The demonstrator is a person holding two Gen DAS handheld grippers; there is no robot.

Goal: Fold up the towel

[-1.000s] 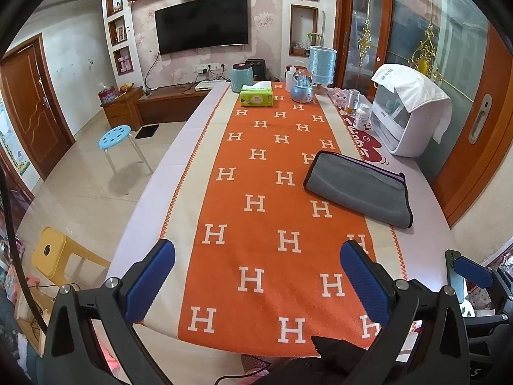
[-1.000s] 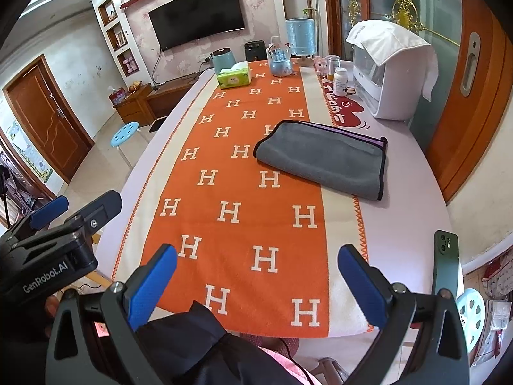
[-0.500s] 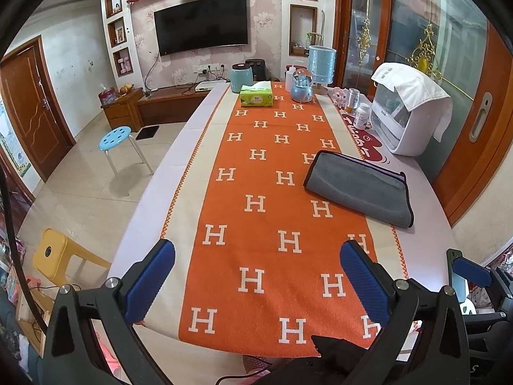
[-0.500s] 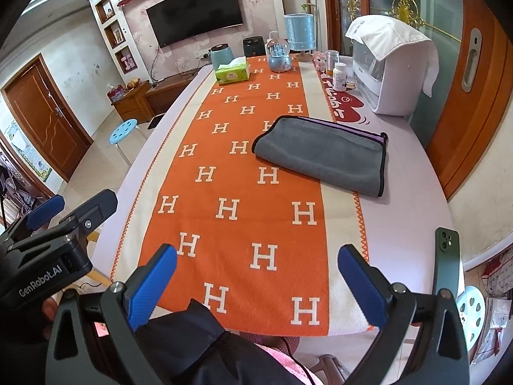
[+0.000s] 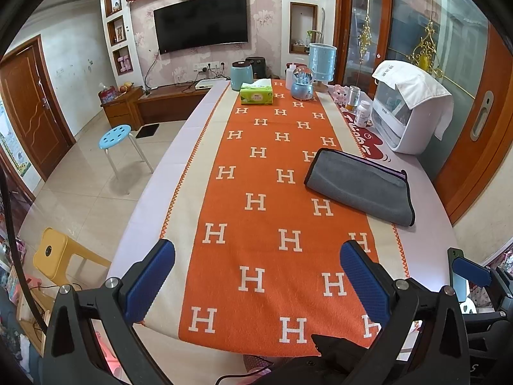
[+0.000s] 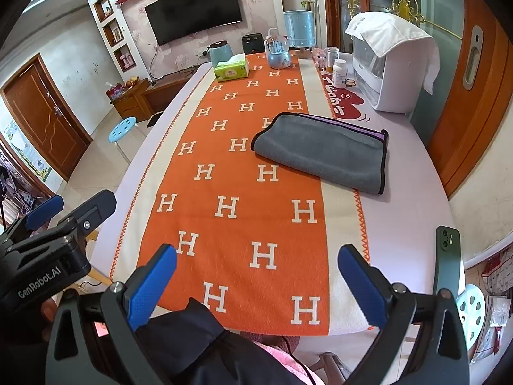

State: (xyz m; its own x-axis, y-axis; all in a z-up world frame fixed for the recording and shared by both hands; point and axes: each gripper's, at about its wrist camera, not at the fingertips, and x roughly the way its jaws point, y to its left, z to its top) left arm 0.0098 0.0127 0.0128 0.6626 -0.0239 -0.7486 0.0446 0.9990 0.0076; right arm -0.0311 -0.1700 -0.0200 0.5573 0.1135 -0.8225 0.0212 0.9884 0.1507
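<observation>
A grey towel (image 5: 362, 187) with a dark edge lies folded on the right side of the orange H-patterned runner (image 5: 269, 211); it also shows in the right wrist view (image 6: 323, 152). My left gripper (image 5: 256, 276) is open and empty over the table's near edge, well short of the towel. My right gripper (image 6: 256, 282) is open and empty, also at the near edge. The left gripper's body shows at the left of the right wrist view (image 6: 48, 253).
A green phone (image 6: 447, 256) lies at the near right table edge. A white appliance (image 5: 407, 112) under a cloth stands at the right. A tissue box (image 5: 256, 94), jars and bottles (image 5: 362, 114) stand at the far end. A blue stool (image 5: 117, 136) and a yellow stool (image 5: 54, 253) stand on the floor at left.
The right wrist view has crept slightly forward toward the table. The left gripper and the towel have not visibly moved.
</observation>
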